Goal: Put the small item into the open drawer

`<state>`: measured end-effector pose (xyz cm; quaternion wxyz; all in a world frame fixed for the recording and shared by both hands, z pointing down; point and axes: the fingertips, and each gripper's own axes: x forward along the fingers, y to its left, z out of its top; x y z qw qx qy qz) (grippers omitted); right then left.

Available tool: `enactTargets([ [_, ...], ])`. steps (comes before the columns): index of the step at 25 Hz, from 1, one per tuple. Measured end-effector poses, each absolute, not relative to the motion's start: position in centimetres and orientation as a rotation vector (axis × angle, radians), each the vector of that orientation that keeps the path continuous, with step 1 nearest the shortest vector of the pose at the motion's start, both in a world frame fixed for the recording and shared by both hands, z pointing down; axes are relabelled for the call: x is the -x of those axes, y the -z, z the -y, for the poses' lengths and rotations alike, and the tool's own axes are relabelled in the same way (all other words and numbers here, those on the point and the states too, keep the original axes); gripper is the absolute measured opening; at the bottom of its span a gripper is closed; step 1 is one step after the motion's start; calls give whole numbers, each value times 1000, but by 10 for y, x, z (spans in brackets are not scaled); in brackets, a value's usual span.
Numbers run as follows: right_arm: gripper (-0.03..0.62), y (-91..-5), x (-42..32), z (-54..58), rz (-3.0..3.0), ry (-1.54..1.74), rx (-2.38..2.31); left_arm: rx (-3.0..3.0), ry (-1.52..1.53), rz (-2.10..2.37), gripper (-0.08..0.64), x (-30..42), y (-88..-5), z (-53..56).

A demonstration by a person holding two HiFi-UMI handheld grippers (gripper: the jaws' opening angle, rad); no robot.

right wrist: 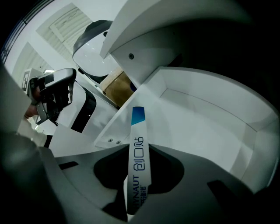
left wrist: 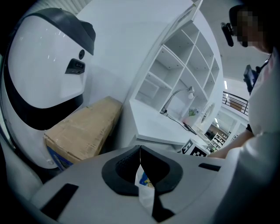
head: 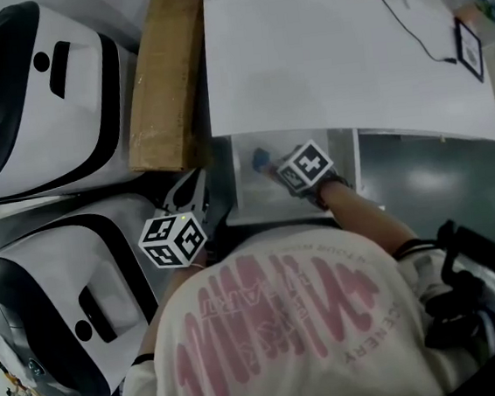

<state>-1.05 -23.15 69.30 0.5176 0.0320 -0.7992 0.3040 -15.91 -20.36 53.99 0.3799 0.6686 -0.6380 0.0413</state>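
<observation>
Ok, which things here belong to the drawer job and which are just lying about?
Job: flat pack, held by right gripper, over open drawer; white packet in left gripper.
Lying about: cardboard box, white machine, second white machine, cable.

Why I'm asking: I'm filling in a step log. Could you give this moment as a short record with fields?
right gripper: shut on a narrow plaster pack, white with a blue end
pack position: over the open drawer, blue end pointing into it, not yet released
drawer: pulled out from under the white desk
left gripper: shut on a small white sachet, off to the left of the drawer
nearby: cardboard box beside the desk
</observation>
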Motion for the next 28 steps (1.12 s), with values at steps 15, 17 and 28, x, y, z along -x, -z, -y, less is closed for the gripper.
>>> enactTargets([
  [15, 91, -712, -4, 236, 1864, -740, -99, -1668, -112, 1634, 31, 155, -544, 200],
  [17, 92, -713, -6, 235, 1860, -738, -93, -1672, -118, 1631, 31, 154, -544, 199],
  [28, 97, -717, -16, 232, 1829, -772, -83, -1674, -136, 1618, 31, 148, -543, 193],
])
